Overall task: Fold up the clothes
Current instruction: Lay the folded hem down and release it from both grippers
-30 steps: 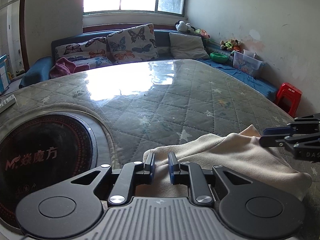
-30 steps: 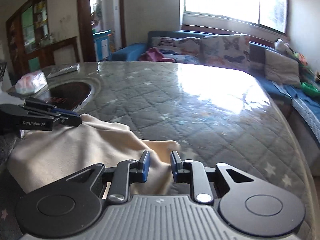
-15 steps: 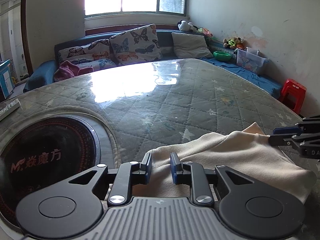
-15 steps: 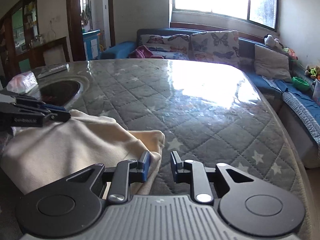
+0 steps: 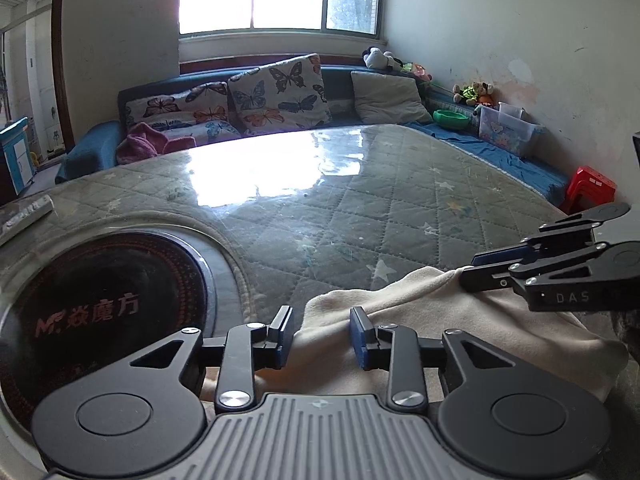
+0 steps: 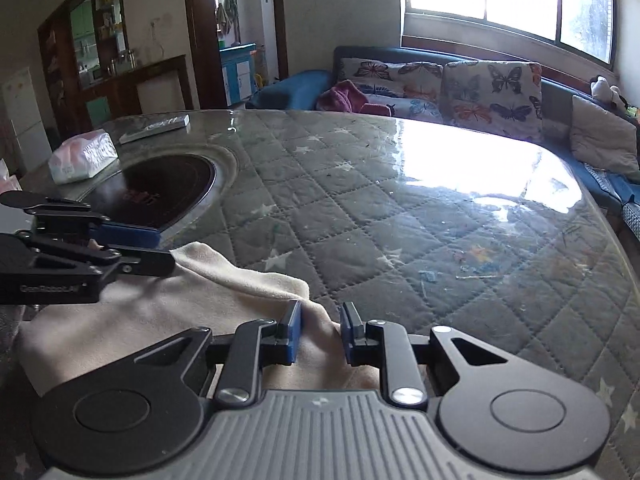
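Note:
A cream cloth (image 5: 472, 320) lies folded near the front edge of the quilted table (image 5: 320, 216); it also shows in the right wrist view (image 6: 168, 312). My left gripper (image 5: 318, 334) is open, its fingers on either side of the cloth's left corner. My right gripper (image 6: 319, 332) is open around the cloth's right corner. Each gripper also shows in the other's view: the right gripper (image 5: 476, 270) at the cloth's far corner, the left gripper (image 6: 160, 248) likewise. Neither pinches the cloth.
A round black cooktop (image 5: 92, 312) is set in the table at the left. A tissue pack (image 6: 82, 156) and a remote (image 6: 156, 128) lie beyond it. A sofa with butterfly cushions (image 5: 276, 96) runs behind the table. A red stool (image 5: 590, 188) stands at the right.
Both grippers have opened wider and let go of the cloth corners. The cloth has settled lower and nearer the table's front edge.

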### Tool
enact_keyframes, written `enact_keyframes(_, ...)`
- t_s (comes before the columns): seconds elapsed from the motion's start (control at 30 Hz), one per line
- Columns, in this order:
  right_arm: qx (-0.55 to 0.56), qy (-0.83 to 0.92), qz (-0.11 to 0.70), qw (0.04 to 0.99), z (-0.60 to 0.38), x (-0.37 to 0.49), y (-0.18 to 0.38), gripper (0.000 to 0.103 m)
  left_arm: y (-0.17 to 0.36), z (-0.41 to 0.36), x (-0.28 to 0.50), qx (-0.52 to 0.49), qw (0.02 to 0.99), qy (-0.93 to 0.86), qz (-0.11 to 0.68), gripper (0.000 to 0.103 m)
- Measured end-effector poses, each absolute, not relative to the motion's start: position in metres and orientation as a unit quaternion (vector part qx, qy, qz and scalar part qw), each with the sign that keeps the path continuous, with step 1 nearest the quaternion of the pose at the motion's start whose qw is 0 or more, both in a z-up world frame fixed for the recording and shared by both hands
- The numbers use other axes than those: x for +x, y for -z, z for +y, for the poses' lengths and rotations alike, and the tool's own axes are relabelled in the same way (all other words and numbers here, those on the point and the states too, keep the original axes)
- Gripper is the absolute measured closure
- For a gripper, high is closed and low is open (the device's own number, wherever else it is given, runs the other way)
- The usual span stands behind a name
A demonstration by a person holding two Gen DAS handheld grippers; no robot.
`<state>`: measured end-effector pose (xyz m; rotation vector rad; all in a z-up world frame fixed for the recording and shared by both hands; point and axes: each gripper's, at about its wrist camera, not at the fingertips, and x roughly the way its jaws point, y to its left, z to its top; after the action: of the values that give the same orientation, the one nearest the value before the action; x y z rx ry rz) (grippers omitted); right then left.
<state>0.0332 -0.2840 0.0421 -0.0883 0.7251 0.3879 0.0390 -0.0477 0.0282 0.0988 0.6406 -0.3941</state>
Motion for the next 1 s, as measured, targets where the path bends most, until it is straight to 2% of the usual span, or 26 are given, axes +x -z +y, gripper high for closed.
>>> enact_keyframes(0.37,-0.09,-0.208,0.306,0.925,-0.285,-0.049,-0.06,0.083,-0.039,-0.05,-0.038,0.053,0.922,0.25,0.291,0.069)
enact_keyframes(0.63,-0.12,-0.18,0.299,0.93,-0.288,-0.07,-0.039,0.083,-0.022,-0.037,-0.047,0.042,0.918,0.231,0.319,0.07)
enact_keyframes(0.8,-0.117,-0.162,0.291,0.936,-0.297,-0.075,-0.031,0.08,-0.02,-0.032,-0.049,0.037,0.92,0.226,0.318,0.07)
enact_keyframes(1.0,-0.124,-0.16,0.283,0.937,-0.295,-0.078,-0.035,0.079,-0.022,-0.028,-0.051,0.033,0.92,0.224,0.319,0.069)
